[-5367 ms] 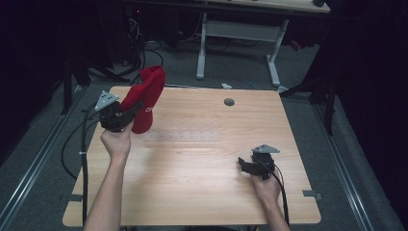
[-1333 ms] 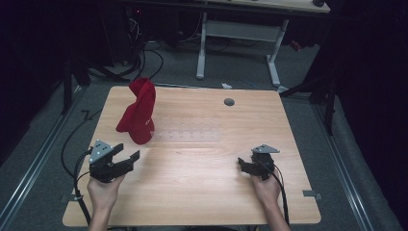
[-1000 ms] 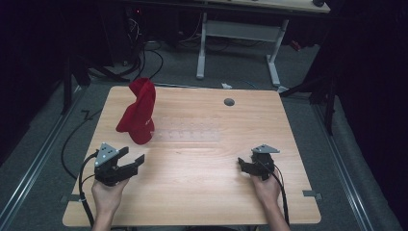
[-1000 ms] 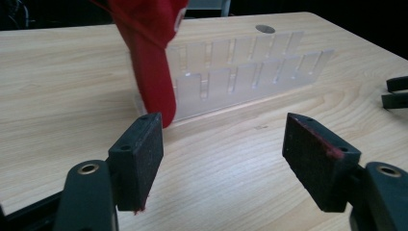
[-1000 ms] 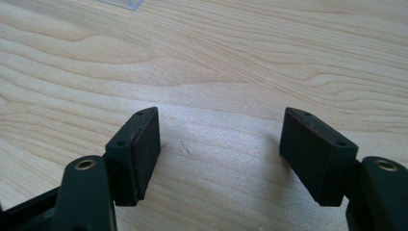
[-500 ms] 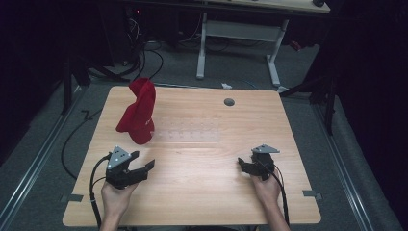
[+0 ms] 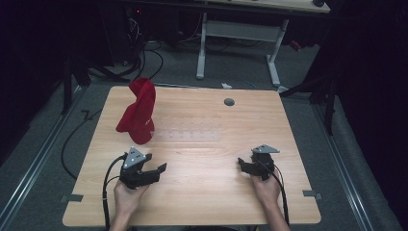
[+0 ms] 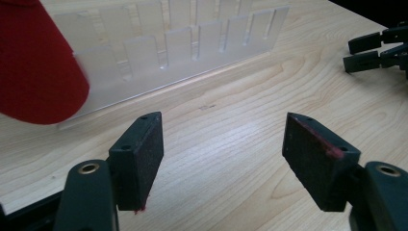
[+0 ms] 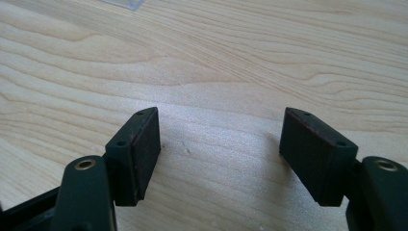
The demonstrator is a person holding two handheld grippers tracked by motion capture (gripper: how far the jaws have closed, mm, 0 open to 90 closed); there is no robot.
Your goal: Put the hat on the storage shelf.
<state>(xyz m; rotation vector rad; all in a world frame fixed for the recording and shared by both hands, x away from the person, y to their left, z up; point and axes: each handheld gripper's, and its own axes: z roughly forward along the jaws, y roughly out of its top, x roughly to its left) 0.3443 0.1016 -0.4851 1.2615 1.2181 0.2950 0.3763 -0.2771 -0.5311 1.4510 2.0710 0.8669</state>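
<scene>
1. Dark floor with loose cables surrounds a pale wooden worktop (image 7: 202, 192); a second desk frame (image 7: 240, 38) stands behind its far edge.
2. On the far left part of the worktop a red cloth (image 7: 138, 113) stands draped upright, its long axis running from a wide lower end up to a peak that leans toward the far edge.
3. In the left gripper view the cloth's rounded lower end covers one end of a clear plastic slotted rack (image 8: 192, 43), which lies flat and low with its long axis parallel to the near edge.
4. From the high view the rack (image 7: 190, 136) reaches from the cloth toward the worktop's middle, and a small round grommet (image 7: 229, 102) sits near the far edge.
5. Left gripper (image 7: 156, 172) hovers by the near left part, just short of the cloth and rack, pointing toward the right edge; its fingers (image 8: 139, 154) stand well apart with only bare wood between them.
6. Right gripper (image 7: 242, 165) rests near the near right corner, pointing toward the left; its fingers (image 9: 137, 149) are likewise spread, nothing between them.
7. Between the two grippers the near half of the worktop is bare wood, giving free room along the near edge and toward the right edge.
</scene>
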